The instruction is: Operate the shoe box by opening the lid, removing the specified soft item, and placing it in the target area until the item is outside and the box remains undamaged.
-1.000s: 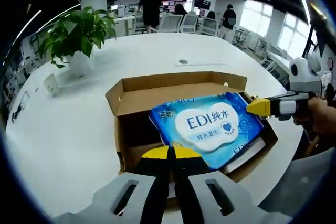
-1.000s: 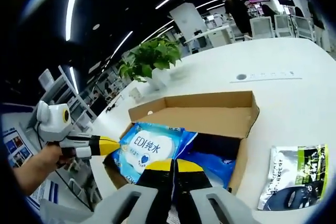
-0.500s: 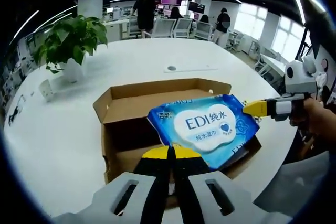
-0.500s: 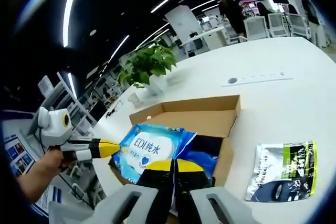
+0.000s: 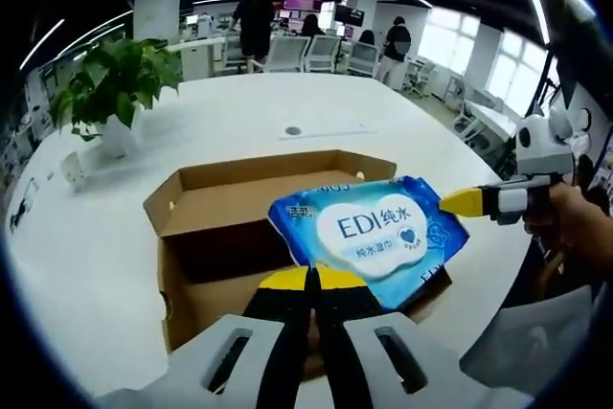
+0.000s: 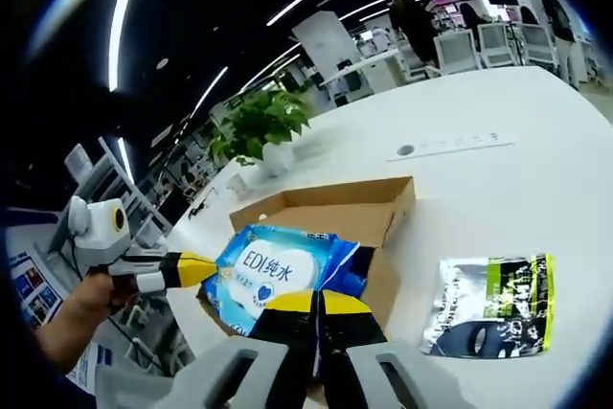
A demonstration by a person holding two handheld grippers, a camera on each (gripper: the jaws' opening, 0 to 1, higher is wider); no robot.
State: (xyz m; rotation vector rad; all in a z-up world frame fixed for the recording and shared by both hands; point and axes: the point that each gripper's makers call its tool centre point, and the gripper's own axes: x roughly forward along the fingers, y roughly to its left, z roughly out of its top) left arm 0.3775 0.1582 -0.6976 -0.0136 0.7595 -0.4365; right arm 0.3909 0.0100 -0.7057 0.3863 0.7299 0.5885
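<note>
Left gripper view has the left gripper (image 5: 311,280) and the right gripper (image 5: 460,202) each pinched shut on an edge of the wet-wipes pack (image 5: 369,235), holding it level above the open box (image 5: 206,222), apparently to clear its walls.

my right gripper (image 6: 317,306) rose from the bottom of its own view, yellow-tipped jaws pressed together on the near edge of the blue wet-wipes pack (image 6: 278,270). my left gripper (image 6: 192,270) came in from the left, held in my hand (image 6: 72,318), its yellow tip touching the pack's far edge. the pack sat lifted over the open cardboard shoe box (image 6: 330,213), which rested on the white table (image 6: 498,189). a silver, green and black pouch (image 6: 488,306) lay flat on the table, apart from the box. a potted plant (image 6: 257,126) stood beyond the box.
</note>
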